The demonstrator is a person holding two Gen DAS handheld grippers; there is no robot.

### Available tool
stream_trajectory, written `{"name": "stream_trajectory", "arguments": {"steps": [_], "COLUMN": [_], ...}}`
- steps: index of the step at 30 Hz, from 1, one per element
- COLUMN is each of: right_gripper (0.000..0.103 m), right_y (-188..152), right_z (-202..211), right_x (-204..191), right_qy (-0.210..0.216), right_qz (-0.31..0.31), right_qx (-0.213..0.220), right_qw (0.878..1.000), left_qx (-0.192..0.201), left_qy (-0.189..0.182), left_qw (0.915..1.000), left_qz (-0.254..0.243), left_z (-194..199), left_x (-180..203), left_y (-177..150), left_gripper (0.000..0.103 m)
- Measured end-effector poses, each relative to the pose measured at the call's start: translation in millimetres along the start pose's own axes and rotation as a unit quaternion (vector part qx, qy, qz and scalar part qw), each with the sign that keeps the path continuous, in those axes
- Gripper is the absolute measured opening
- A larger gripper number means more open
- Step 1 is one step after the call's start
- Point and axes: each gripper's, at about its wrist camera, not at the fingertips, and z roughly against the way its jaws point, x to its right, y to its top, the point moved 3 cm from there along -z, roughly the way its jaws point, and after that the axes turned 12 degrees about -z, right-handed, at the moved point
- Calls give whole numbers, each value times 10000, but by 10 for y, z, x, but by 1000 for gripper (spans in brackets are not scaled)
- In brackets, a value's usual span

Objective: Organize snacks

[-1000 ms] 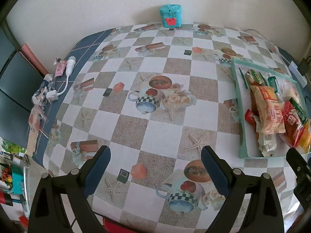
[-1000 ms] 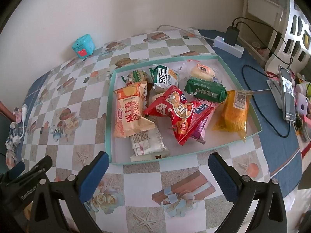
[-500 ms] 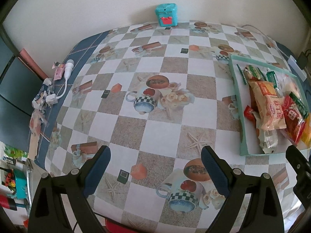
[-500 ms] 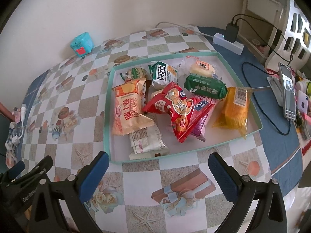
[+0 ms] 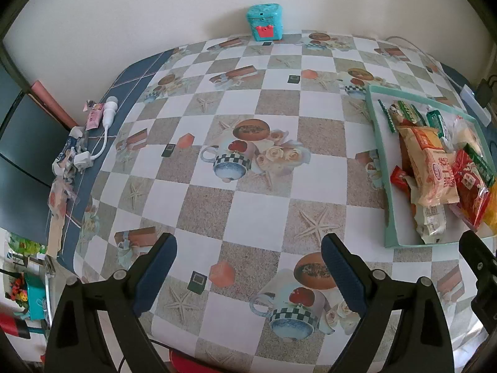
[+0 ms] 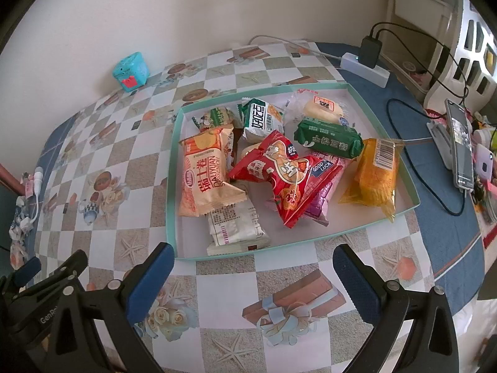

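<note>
Snack tray (image 6: 385, 118) beyond spread jaws

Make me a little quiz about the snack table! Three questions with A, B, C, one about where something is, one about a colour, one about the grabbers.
1. Where are the snack packets?
A. In the tray
B. Spread over the tablecloth
C. On the phone

2. What colour is the little box by the wall?
A. Yellow
B. Turquoise
C. Black

3. What are the two grippers doing?
A. Both squeezing a packet
B. One holds the tray
C. Both open, holding nothing

Answers:
1. A: the snack packets all lie inside the tray.
2. B: the little box is turquoise with a red patch.
3. C: the left gripper and right gripper show only tablecloth between their pads.
</note>
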Motion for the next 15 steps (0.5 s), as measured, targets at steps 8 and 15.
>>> {"name": "stream_trajectory", "arguments": {"steps": [8, 15], "right_gripper": [103, 103], "right_y": [-5, -13], "right_z": [-10, -24], "right_x": [-11, -11], "right_qy": [-15, -14], "right_qz": [20, 25], "right_qx": [-13, -14], "right_qw": [10000, 10000], "left_qx": [-8, -29], "left_qy": [-25, -15], "left_qw": [10000, 10000], "left_qz": [-10, -28], "left_z": [-4, -10], "left_x": [-2, 10], "left_y": [-5, -2], "left_gripper": [94, 94]}}
